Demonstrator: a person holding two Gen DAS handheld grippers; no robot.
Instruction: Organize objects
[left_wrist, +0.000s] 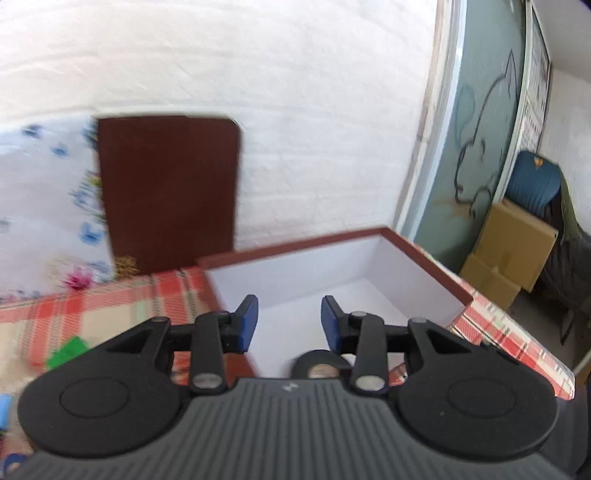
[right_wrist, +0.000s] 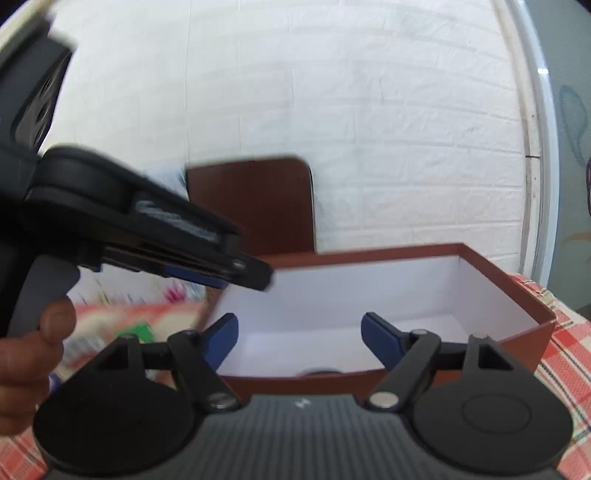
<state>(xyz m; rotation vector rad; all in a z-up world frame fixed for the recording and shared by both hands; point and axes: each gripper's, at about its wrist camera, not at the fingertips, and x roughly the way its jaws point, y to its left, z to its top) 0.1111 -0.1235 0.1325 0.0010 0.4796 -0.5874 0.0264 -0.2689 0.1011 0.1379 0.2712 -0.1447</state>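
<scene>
An open brown box (left_wrist: 424, 254) with a white inside sits on the red plaid tablecloth; it also shows in the right wrist view (right_wrist: 509, 288). My left gripper (left_wrist: 290, 319) is open and empty, hovering over the box's near left part. It appears in the right wrist view (right_wrist: 255, 275) over the box's left wall. My right gripper (right_wrist: 299, 336) is open and empty, above the box's near wall. A dark roll of tape (left_wrist: 317, 363) lies in the box under my left gripper. The brown lid (left_wrist: 168, 192) leans on the wall behind.
A green object (left_wrist: 68, 350) lies on the plaid cloth (left_wrist: 110, 306) left of the box. A flowered cloth (left_wrist: 44, 206) hangs at the far left. Cardboard boxes (left_wrist: 509, 251) and a blue chair (left_wrist: 532, 184) stand beyond the table's right edge.
</scene>
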